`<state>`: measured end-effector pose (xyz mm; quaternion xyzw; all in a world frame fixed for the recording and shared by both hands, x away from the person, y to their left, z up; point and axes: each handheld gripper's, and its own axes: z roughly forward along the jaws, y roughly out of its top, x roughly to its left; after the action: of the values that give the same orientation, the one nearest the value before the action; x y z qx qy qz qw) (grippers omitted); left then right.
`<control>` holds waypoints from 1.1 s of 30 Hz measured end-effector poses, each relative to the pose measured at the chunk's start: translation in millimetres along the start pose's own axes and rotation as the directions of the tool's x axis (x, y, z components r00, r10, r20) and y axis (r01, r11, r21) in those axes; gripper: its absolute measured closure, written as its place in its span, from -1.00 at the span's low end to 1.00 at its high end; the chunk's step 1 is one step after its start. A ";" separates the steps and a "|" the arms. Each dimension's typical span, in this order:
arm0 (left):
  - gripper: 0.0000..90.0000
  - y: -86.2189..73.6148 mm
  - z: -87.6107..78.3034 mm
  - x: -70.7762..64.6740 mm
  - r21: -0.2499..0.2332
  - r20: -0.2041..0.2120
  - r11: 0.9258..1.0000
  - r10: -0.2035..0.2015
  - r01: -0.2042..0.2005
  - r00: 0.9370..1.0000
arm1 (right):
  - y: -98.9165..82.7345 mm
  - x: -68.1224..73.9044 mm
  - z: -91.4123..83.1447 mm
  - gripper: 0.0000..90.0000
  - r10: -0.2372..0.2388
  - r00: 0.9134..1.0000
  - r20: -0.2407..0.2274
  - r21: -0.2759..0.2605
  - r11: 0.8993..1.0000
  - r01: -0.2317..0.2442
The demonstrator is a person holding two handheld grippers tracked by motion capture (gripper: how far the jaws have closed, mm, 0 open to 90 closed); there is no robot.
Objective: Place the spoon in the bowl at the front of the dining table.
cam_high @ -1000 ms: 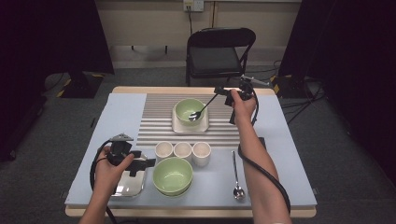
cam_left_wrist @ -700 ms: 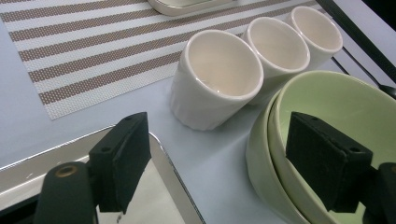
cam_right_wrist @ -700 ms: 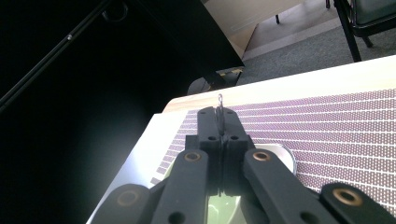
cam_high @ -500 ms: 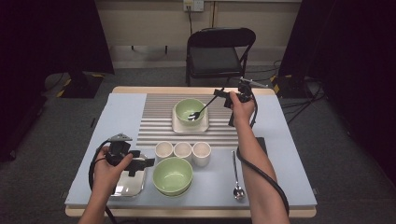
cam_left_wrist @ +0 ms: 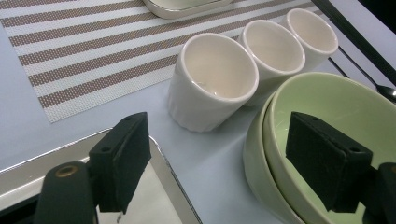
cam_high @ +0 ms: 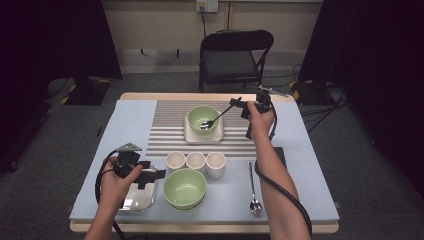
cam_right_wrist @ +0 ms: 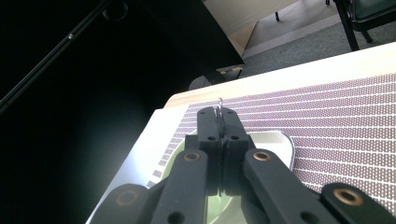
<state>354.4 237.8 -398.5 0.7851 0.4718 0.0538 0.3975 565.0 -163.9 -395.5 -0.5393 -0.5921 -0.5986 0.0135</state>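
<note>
My right gripper (cam_high: 239, 106) is shut on the handle of a metal utensil (cam_high: 220, 116), held above the back right of the striped mat (cam_high: 165, 130). The utensil slants down to the left, its head inside a small green bowl (cam_high: 200, 112) on a square white plate (cam_high: 191, 135). In the right gripper view the pads (cam_right_wrist: 208, 126) are pressed together and the handle's tip (cam_right_wrist: 219, 105) sticks out beyond them. My left gripper (cam_high: 152, 170) stands open at the front left over a steel tray (cam_high: 135, 200), with nothing between its jaws (cam_left_wrist: 219, 140).
Three white cups (cam_high: 195, 160) (cam_left_wrist: 212, 79) stand in a row in front of the mat. Two stacked green bowls (cam_high: 185, 189) (cam_left_wrist: 299, 121) sit beside the tray. A metal spoon (cam_high: 252, 185) lies at the front right. A folding chair (cam_high: 235, 55) stands behind the table.
The right gripper has sunk slightly with the utensil, whose head stays in the small green bowl. The left gripper has not moved.
</note>
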 end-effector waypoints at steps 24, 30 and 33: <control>-0.52 -0.2 -0.2 -2.5 -0.002 -0.001 1.000 0.011 -0.011 1.000 | -6.7 0.1 -3.8 0.99 0.006 1.000 0.003 -0.003 1.000 -0.006; -0.52 -0.3 -0.3 -2.6 -0.001 -0.002 1.000 0.012 -0.012 1.000 | -8.1 -0.3 -4.4 0.98 0.010 1.000 0.004 -0.002 1.000 -0.010; -0.52 -0.2 -0.2 -2.6 -0.001 -0.002 1.000 0.013 -0.013 1.000 | -8.8 -0.5 -4.2 0.98 0.008 1.000 0.007 0.002 1.000 -0.008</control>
<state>352.8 236.0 -397.7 0.7881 0.4670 0.0574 0.3970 556.7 -164.7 -400.8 -0.5437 -0.5905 -0.5962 0.0143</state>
